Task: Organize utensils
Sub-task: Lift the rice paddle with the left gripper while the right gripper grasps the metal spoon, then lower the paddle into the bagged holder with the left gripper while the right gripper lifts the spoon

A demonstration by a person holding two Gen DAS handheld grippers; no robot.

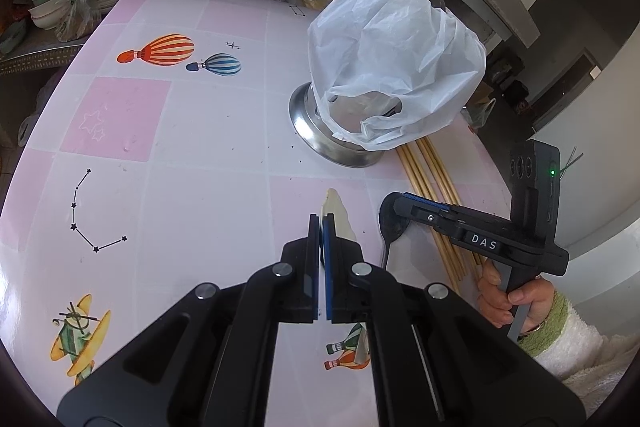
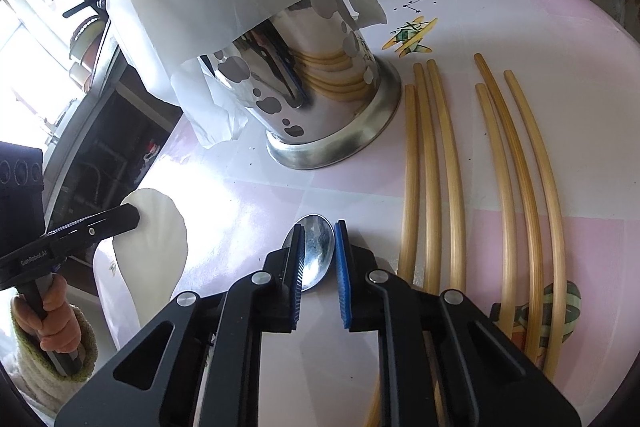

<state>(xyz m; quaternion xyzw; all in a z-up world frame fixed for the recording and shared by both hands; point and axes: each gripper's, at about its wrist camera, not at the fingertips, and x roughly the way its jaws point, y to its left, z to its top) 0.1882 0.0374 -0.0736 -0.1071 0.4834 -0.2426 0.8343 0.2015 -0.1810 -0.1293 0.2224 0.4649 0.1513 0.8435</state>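
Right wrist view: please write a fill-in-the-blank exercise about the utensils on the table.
1. The open right gripper straddles a metal ____.
2. The loose bamboo chopsticks on the pink table number ____.
3. A white plastic ____ drapes over the steel utensil holder.

Missing words: spoon; six; bag

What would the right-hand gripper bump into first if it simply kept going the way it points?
Most likely the metal spoon, whose bowl lies on the table right between the open jaws of the right gripper. Beyond it stands the steel utensil holder. Height above the spoon is hard to judge.
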